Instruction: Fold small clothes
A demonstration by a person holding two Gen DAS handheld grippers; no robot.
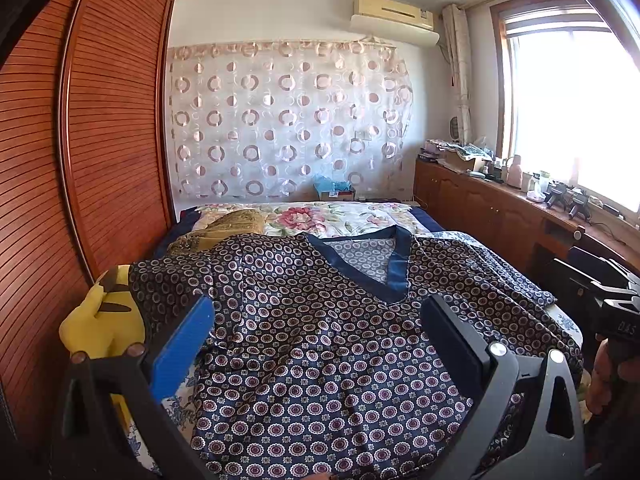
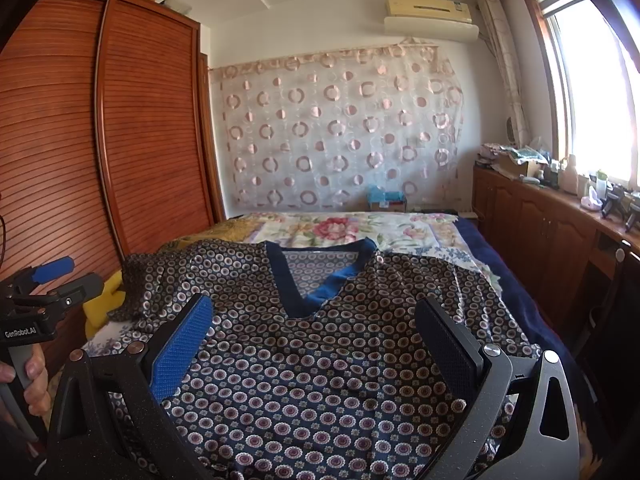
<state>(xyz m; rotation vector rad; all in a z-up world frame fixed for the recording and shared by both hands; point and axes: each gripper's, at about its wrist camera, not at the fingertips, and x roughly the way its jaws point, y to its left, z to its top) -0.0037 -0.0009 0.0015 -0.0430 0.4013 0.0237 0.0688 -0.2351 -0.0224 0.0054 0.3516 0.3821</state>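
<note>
A dark blue patterned V-neck top [image 1: 320, 340] lies spread flat on the bed, collar [image 1: 396, 264] pointing away; it also shows in the right wrist view [image 2: 320, 360]. Its left sleeve [image 2: 152, 284] is bunched up at the bed's left edge. My left gripper [image 1: 320, 312] is open and empty, held above the top's lower middle. My right gripper [image 2: 316, 316] is open and empty, held above the chest area below the collar [image 2: 304, 280]. The left gripper also appears at the left edge of the right wrist view [image 2: 60, 276], and the right gripper at the right edge of the left wrist view [image 1: 620, 300].
The bed [image 1: 332, 216] has a floral cover. A yellow plush toy [image 1: 100, 320] sits at its left edge beside the wooden wardrobe [image 1: 80, 160]. An ochre cloth [image 1: 232, 224] lies at the far left. A cluttered wooden cabinet [image 2: 552, 220] runs under the window on the right.
</note>
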